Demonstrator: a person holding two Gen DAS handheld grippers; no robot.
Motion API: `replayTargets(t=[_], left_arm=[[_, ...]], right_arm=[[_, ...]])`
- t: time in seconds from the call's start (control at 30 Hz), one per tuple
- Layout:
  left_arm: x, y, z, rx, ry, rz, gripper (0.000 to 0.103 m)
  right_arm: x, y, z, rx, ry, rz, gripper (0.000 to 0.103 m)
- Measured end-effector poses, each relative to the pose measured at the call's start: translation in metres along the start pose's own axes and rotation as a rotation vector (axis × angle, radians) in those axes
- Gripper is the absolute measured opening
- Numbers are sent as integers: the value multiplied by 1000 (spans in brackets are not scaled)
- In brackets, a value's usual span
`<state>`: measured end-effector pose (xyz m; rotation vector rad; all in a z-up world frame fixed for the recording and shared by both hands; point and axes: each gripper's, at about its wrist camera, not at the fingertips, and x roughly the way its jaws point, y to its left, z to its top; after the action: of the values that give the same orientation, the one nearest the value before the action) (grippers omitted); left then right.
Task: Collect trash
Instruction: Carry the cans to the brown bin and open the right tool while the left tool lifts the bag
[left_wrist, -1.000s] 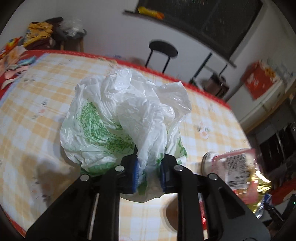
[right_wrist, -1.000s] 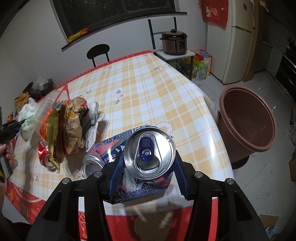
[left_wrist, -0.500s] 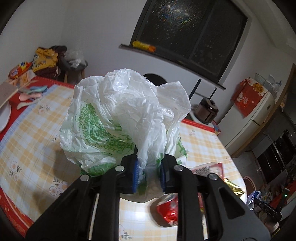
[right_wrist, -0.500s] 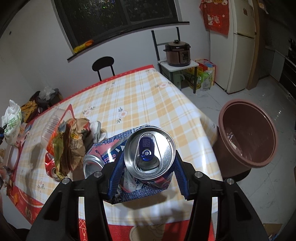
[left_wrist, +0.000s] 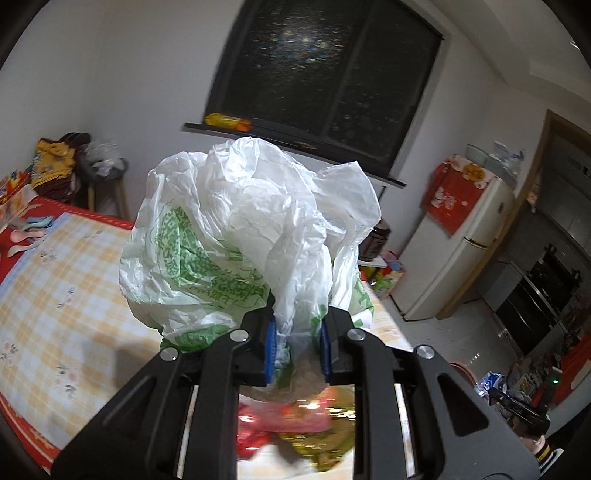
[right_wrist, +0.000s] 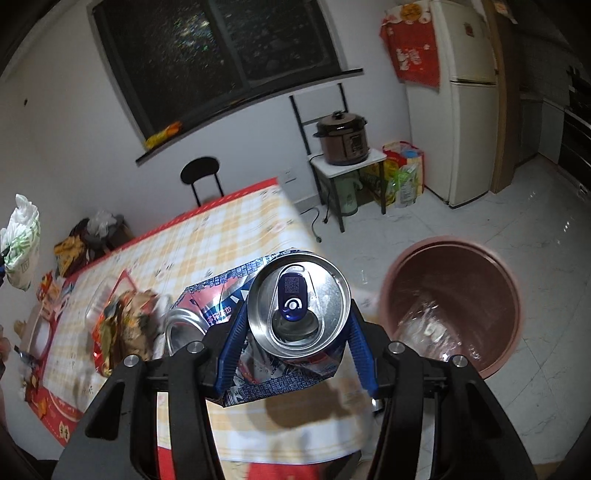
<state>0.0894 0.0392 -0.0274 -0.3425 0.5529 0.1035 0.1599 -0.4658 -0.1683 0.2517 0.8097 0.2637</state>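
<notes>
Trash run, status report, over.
Left gripper shut on plastic bag. Right gripper shut on drink can. Brown bin on floor ahead, nothing between.

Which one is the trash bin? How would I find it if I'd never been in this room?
Look at the white tiled floor just past the end of the checked table. The trash bin is the big round tub standing there, near the fridge. It is the only wide, reddish-brown, open-topped tub, with clear plastic scraps lying inside.

both tools (left_wrist: 294, 349) (right_wrist: 293, 341) clamped, tilted downward
</notes>
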Motion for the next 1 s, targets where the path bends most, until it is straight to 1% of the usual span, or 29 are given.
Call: replayTargets(t=[0.1,0.27,0.37,0.5,0.7,0.83,0.93,1.0], left_arm=[[4,-39,-3,30,4,-23,21],[12,-96,-13,63,18,-59,21],[19,-124,-21,77,35,-70,21],[29,-147,-31,83,56,-77,21],[40,-169,-45,100,92,-74,21],[43,-178,-53,103,114,-67,21],[44,-182,-57,113,126,-69,21],[45,-189,-59,123,131,-77,21]], right_arm=[[-4,-32,6,30,-16,-17,52],[-9,-94,16,83,-35,-75,52],[-3,-128,21,104,-19,-124,52],[16,-163,24,131,17,-175,52],[51,-188,24,132,91,-210,52],[67,-192,23,138,131,-197,52],[73,-193,23,135,138,-183,63],[71,-193,25,136,127,-172,63]])
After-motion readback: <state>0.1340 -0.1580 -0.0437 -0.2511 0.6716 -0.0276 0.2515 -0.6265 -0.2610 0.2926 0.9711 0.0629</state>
